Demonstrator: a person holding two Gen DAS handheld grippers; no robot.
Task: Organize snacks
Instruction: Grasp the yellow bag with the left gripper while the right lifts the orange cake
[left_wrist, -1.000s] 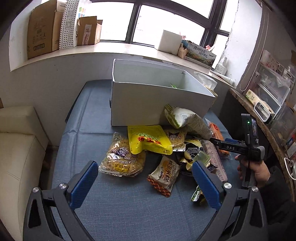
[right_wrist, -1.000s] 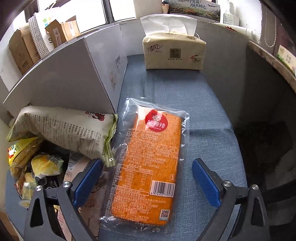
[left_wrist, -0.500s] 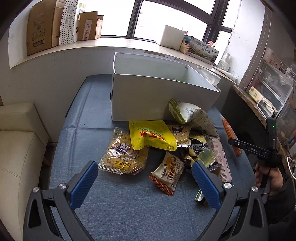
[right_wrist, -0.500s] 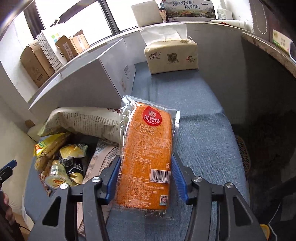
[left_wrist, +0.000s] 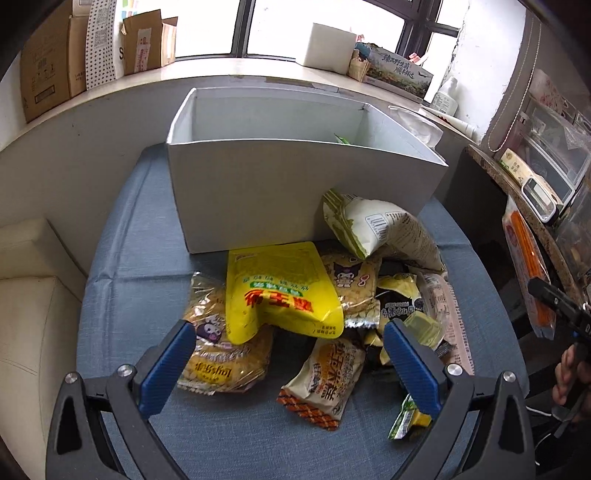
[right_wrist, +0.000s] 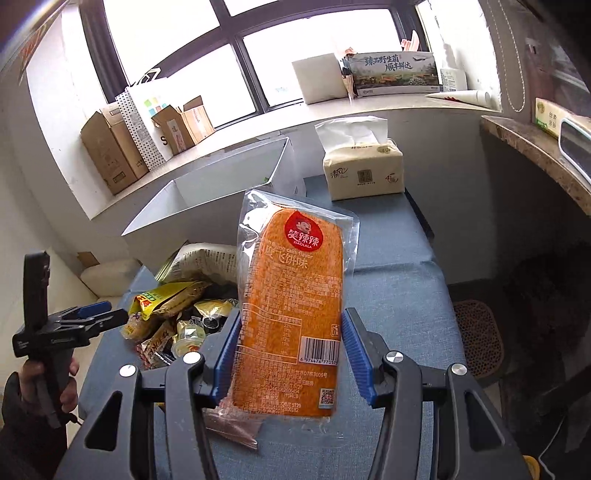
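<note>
Right gripper (right_wrist: 290, 354) has just closed on the orange snack packet (right_wrist: 295, 306), pads clamping its lower half, packet upright and lifted clear of the blue table (right_wrist: 399, 295) near the white box (right_wrist: 207, 199), while left gripper (left_wrist: 290, 363) hangs wide open, empty, over the snack pile (left_wrist: 317, 306) before that box.

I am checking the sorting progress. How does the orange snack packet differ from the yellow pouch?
The orange snack packet is held up clear of the table by the right tool; the yellow pouch lies on the snack pile. The orange packet has clear film around it; the yellow pouch is opaque. The packet is long and narrow, the pouch broader. Both are outside the white box.
</note>
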